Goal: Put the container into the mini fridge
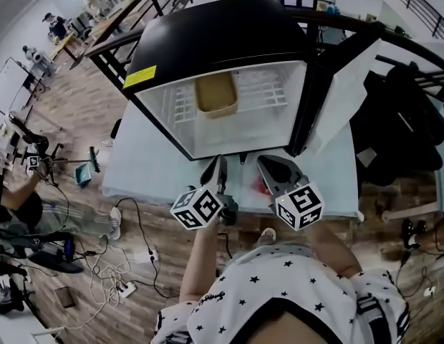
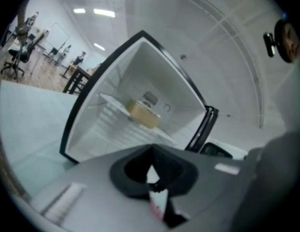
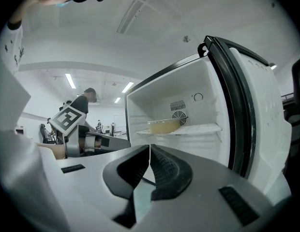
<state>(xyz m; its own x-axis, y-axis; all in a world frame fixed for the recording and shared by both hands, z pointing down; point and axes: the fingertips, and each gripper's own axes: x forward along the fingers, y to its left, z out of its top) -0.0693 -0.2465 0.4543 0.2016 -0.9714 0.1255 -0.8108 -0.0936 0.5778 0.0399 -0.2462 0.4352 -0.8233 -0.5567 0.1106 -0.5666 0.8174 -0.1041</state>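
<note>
Plainly, the black, white-lined mini fridge (image 1: 208,38) stood with its door (image 1: 336,99) wide open, and I judged a hard shove shut might jolt the wire shelf (image 1: 268,92). The shallow, pale-yellow plastic container (image 1: 216,94) sat flat on that shelf. The left gripper (image 1: 219,162) and right gripper (image 1: 265,163) hung before the opening, jaws pressed together, empty.

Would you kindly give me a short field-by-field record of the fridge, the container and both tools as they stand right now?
mini fridge: stands on the table, facing the person
door: swung open, at the right in the head view
container: tan, resting on the wire shelf inside the fridge
left tool: jaws shut, nothing between them, in front of the fridge opening
right tool: jaws shut, empty, beside the left tool
task state: container already inside, door not yet closed
</note>
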